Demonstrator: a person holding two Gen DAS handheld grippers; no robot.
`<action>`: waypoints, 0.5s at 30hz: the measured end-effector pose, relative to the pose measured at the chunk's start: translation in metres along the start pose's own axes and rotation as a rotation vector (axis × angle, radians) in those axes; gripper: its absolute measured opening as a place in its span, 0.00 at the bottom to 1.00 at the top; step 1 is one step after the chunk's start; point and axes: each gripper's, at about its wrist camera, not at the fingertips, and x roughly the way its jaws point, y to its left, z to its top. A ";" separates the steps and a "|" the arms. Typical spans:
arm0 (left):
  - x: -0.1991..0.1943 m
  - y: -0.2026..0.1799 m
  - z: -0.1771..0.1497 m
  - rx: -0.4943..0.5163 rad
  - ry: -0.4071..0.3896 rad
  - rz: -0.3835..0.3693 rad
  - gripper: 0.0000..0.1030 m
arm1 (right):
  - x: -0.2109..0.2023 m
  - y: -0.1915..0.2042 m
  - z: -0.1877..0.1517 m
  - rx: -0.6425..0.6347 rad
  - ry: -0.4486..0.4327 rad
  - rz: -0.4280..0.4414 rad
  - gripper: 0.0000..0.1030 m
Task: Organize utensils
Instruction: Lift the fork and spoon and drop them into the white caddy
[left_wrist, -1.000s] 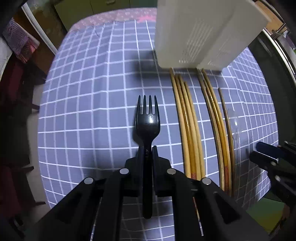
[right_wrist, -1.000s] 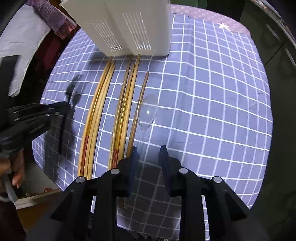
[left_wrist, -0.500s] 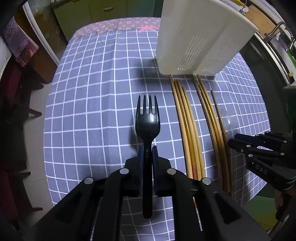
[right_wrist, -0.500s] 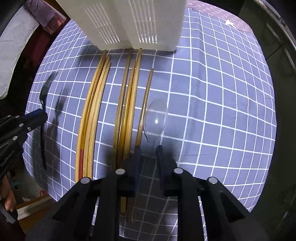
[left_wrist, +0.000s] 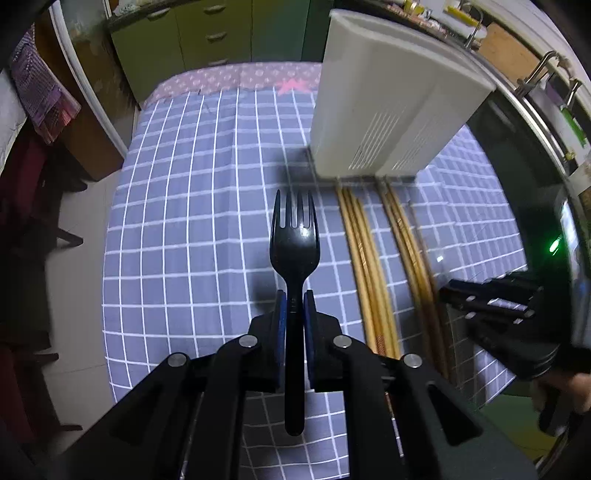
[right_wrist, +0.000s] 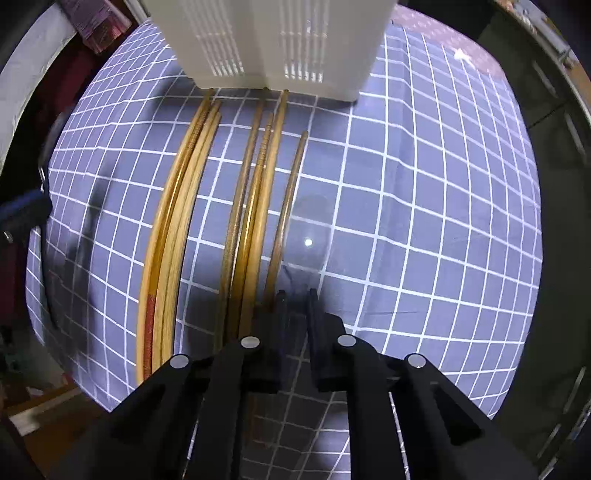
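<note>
My left gripper (left_wrist: 294, 295) is shut on the handle of a black plastic fork (left_wrist: 293, 240), held above the checked cloth with its tines pointing away. My right gripper (right_wrist: 296, 295) points down at the table. Its jaws are closing on the thin handle of a clear plastic spoon (right_wrist: 308, 232), whose bowl lies just ahead of the fingertips. Several wooden chopsticks (right_wrist: 255, 192) lie in two bundles to the spoon's left. A white slotted utensil holder (right_wrist: 273, 37) stands at their far ends. In the left wrist view the right gripper (left_wrist: 448, 290) sits low by the chopsticks (left_wrist: 369, 266).
A blue-and-white checked cloth (left_wrist: 192, 229) covers the table, with a dotted pink border at the far end. Green cabinets (left_wrist: 207, 40) stand beyond it, a counter with a sink to the right, and floor (left_wrist: 88, 229) on the left. A hand (left_wrist: 576, 391) holds the right gripper.
My left gripper has risen with the fork, so more of the room shows. My right gripper has moved down over the spoon's handle and its jaws have narrowed around it.
</note>
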 end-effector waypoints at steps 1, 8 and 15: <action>-0.006 -0.001 0.002 0.000 -0.019 -0.011 0.09 | -0.003 -0.002 -0.001 0.002 -0.022 0.036 0.09; -0.061 -0.010 0.029 0.015 -0.189 -0.055 0.09 | -0.061 -0.037 -0.019 0.073 -0.220 0.191 0.09; -0.119 -0.036 0.088 0.036 -0.444 -0.165 0.09 | -0.116 -0.086 -0.045 0.147 -0.385 0.286 0.09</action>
